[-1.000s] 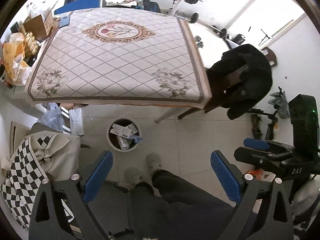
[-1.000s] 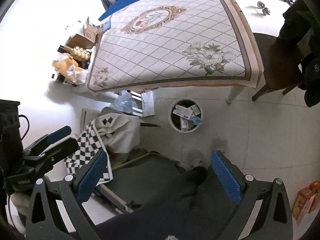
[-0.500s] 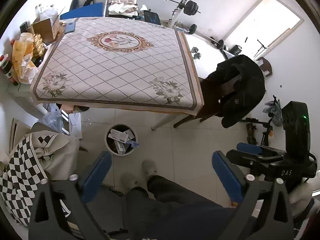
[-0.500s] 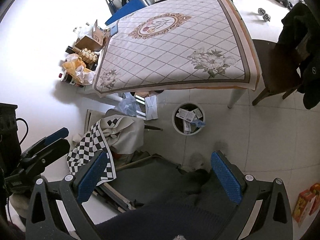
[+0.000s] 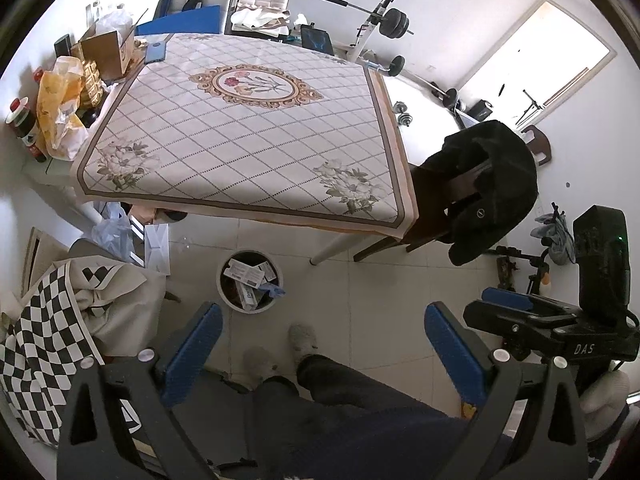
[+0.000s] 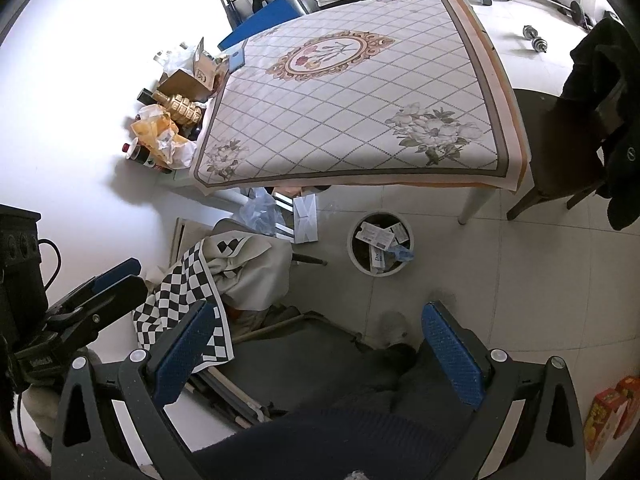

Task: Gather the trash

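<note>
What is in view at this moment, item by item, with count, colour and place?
table: one, cream diamond-pattern cloth with floral medallion, centre.
trash bin: one, white, on the floor by the table's near edge, holding cartons.
cartons: several, white, inside the bin.
chair: one, dark wood, right of the table.
jacket: one, black, draped over the chair back.
checkered cloth: one, black and white, lower left.
cardboard box: one, brown, left of the table's far corner.
yellow bag: one, left of the table.
barbell: one, black plates, far wall.
slippers: two, grey, on the person's feet.
left gripper: blue pads, open, empty.
right gripper: blue pads, open, empty.
</note>
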### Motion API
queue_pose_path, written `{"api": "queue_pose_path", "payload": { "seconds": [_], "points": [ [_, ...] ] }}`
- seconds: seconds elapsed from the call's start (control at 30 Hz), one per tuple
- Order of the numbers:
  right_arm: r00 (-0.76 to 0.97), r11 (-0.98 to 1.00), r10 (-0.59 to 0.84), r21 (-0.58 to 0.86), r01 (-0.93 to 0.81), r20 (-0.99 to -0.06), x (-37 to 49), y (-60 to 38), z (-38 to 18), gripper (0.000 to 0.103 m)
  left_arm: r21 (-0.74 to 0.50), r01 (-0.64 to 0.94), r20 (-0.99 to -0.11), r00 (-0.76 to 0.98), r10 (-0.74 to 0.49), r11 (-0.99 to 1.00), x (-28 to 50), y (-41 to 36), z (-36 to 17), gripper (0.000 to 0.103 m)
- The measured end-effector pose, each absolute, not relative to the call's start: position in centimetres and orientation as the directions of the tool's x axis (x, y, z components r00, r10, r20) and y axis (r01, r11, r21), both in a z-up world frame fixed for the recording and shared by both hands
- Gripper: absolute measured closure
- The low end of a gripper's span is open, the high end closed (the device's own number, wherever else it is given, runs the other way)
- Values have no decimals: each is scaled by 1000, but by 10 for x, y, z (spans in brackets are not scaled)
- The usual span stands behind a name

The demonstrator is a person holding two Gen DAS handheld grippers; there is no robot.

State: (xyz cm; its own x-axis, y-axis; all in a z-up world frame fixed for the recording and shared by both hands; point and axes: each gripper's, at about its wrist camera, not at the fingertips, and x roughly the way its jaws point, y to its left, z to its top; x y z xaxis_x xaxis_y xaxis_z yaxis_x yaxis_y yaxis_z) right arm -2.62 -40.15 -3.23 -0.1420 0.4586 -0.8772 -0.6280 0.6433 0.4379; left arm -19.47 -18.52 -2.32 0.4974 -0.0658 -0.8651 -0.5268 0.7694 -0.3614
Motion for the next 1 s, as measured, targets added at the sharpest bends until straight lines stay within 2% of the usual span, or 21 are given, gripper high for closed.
{"api": "queue_pose_path", "payload": {
  "seconds": [1.0],
  "points": [
    [-152, 636, 464, 447, -629, -873, -30, -390, -31, 0, -357, -511, -864, 499, -68, 781, -187, -178, -15, 0]
  ]
}}
